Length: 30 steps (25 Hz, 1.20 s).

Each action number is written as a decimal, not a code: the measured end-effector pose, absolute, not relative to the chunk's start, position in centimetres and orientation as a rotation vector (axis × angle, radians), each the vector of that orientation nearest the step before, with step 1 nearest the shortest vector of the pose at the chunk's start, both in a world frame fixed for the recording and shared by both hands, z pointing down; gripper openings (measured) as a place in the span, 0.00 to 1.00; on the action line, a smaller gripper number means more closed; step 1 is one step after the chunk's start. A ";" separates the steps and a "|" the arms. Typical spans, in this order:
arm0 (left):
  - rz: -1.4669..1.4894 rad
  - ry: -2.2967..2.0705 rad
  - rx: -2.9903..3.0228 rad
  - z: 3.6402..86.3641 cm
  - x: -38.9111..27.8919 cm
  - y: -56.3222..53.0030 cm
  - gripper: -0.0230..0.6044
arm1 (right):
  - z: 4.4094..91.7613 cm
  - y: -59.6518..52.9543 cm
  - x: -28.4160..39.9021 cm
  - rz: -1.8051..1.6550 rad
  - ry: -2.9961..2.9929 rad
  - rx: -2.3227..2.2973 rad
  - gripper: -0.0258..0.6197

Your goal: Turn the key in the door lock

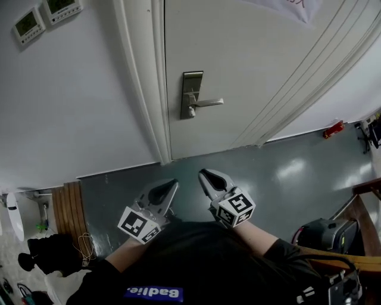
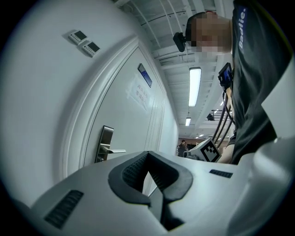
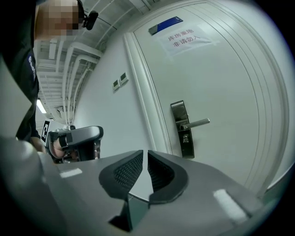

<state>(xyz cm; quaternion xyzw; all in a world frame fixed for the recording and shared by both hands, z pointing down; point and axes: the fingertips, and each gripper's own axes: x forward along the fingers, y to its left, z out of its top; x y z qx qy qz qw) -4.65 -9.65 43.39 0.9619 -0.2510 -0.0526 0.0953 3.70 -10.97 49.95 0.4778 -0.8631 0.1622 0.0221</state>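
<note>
Now at the door (image 1: 256,53), closed, white, filling the upper middle and right of the head view. Lock plate (image 1: 191,94) is steel, upright, near the door's left edge, upper centre of the frame. Lever handle (image 1: 209,102) juts from it toward the right. Right gripper view shows a small fitting on the plate under the lever; too small to tell whether a key sits in it.

Left tongs (image 1: 172,183): lower centre of the head view, tips aimed at the door's foot, well apart from the lock. In their own view the pads meet at the front tip, clenched, with nothing between.

Right tongs (image 1: 203,174): just right of the left pair, same heading, also well short of the lock. Own view shows the pads parted by a thin slit, released, nothing in it.

Two wall panels (image 1: 44,15) with small screens sit upper left. Grey-green floor (image 1: 286,173) lies below the door. Paper notice (image 3: 184,39) is high on the door, under a blue plate (image 3: 165,25).
</note>
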 end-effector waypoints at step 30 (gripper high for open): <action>-0.018 -0.920 2.815 43.1 -2.7 -17.9 0.03 | 57.5 -32.1 10.5 1.331 -2.631 1.618 0.21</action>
